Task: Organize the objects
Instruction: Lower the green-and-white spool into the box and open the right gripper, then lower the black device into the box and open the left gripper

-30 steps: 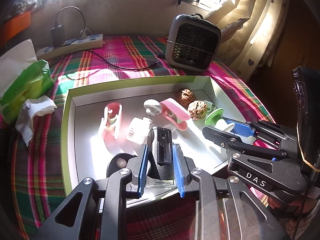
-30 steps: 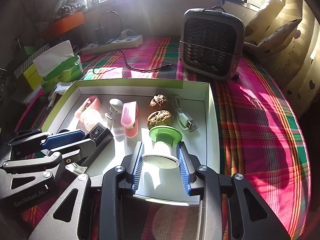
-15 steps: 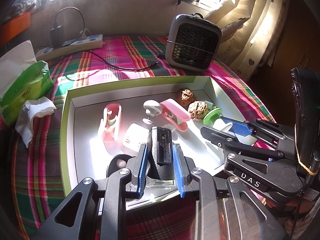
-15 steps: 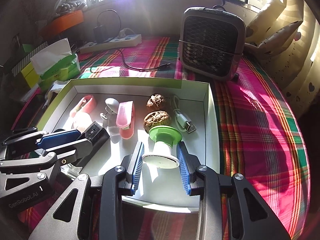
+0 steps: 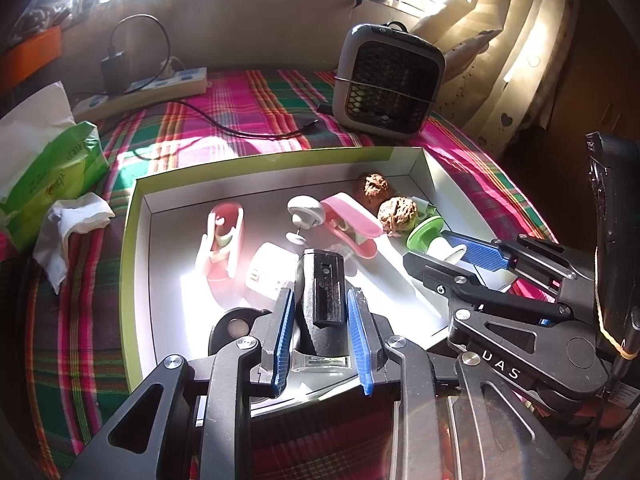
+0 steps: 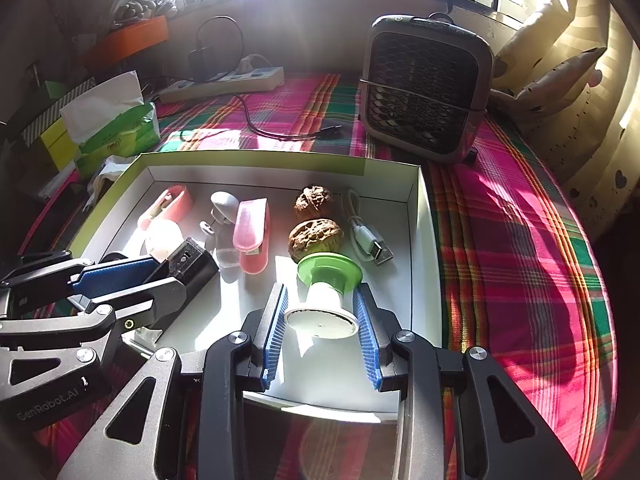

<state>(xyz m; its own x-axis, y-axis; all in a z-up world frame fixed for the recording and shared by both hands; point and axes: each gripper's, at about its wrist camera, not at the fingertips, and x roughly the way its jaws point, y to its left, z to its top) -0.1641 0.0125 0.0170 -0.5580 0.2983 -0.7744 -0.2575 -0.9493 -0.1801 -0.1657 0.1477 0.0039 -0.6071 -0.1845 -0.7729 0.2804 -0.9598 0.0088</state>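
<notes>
Two walnuts [image 6: 316, 216], two pink clips [image 6: 252, 234], one tray [image 6: 424, 240].

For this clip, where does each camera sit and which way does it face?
Left wrist: on the left gripper, looking forward and down into the tray; its opening fingers flank a black bottle; the right gripper shows at the right.
Right wrist: on the right gripper, same downward angle; its fingers flank a green-and-white cup; the left gripper shows at the left.
Both share the tray, walnuts, pink stapler and heater.
</notes>
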